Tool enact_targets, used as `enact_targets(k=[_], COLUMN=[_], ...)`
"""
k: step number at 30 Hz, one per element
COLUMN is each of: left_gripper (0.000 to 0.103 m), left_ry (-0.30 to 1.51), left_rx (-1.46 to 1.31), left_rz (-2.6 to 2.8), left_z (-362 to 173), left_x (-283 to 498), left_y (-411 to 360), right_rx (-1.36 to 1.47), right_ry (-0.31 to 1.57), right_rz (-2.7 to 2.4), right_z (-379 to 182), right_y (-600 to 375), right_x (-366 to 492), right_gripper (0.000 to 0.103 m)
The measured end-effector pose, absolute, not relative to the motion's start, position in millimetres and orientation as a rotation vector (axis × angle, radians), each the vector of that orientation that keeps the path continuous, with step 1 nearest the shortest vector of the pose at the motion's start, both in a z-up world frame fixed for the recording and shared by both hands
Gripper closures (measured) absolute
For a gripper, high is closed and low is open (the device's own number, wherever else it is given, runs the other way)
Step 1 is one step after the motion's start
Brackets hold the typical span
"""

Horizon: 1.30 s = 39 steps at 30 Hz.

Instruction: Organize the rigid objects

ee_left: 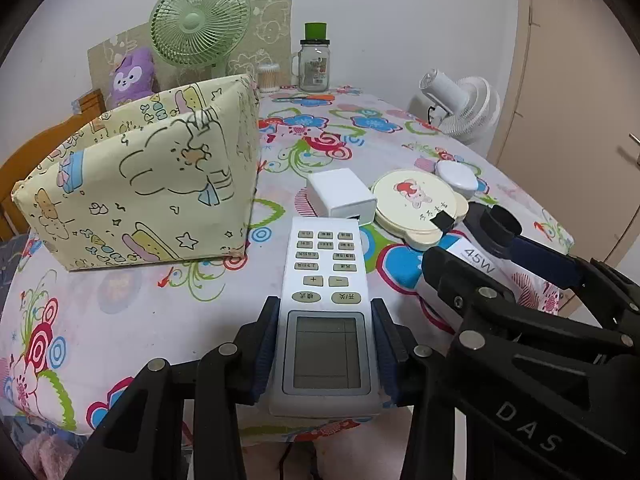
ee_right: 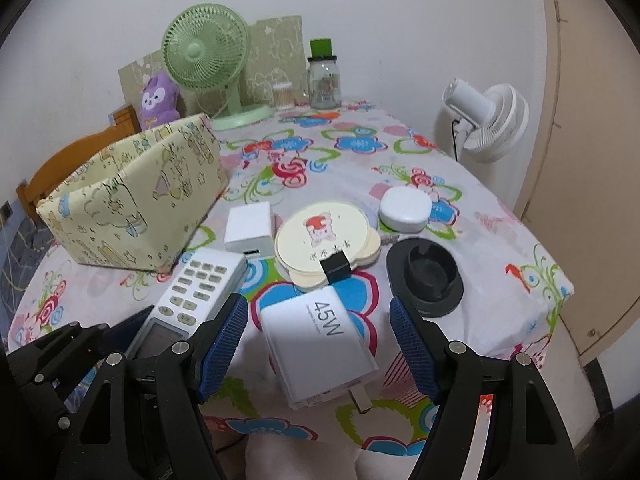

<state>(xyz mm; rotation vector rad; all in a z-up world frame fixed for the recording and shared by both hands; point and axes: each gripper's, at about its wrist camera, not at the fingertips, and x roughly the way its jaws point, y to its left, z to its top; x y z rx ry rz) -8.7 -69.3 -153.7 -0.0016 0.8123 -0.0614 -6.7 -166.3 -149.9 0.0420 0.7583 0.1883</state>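
Observation:
My left gripper (ee_left: 325, 308) is shut on the screen end of a white remote control (ee_left: 324, 264), whose button end points away over the flowered tablecloth (ee_left: 132, 312). My right gripper (ee_right: 316, 304) stands open, its blue pads (ee_right: 224, 336) apart on either side of a white 45W charger (ee_right: 320, 344) lying flat, with gaps both sides. Behind lie a white adapter cube (ee_right: 248, 224), a cream bear-shaped disc (ee_right: 324, 232) with a small black block (ee_right: 338, 268) on it, a white round case (ee_right: 404, 206) and a black round holder (ee_right: 428, 276). A yellow cartoon-print box (ee_left: 140, 176) stands open at the left.
At the back stand a green fan (ee_left: 200, 28), a purple plush (ee_left: 132, 76), a cotton-swab tub (ee_left: 268, 76) and a glass jar with a green cap (ee_left: 314, 64). A white fan (ee_right: 492, 120) stands off the right edge. The table's front edge (ee_right: 280, 432) is close below.

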Motion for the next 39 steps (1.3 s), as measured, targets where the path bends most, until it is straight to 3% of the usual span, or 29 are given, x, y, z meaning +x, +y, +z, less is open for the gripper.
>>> enact_targets(k=[7, 11, 16, 39], left_gripper=[0.058, 0.057, 0.058, 0.059], left_ry=[0.809, 0.804, 0.802, 0.763], left_rx=[0.027, 0.031, 0.029, -0.013], left_rz=[-0.05, -0.046, -0.041, -0.083], left_z=[-157.3, -158.4, -159.4, -119.8], left_x=[-4.8, -2.9, -0.3, 2.7], left_y=[-73.3, -71.8, -72.0, -76.4], right_rx=[0.079, 0.094, 0.117, 0.129], right_ry=[0.823, 0.821, 0.798, 0.767], right_rz=[0.194, 0.191, 0.173, 0.152], right_z=[-164.5, -167.3, -168.0, -127.8], right_y=[-166.8, -165.4, -167.0, -167.7], right_x=[2.5, 5.6, 6.3, 14.2], right_gripper=[0.028, 0.042, 0.05, 0.051])
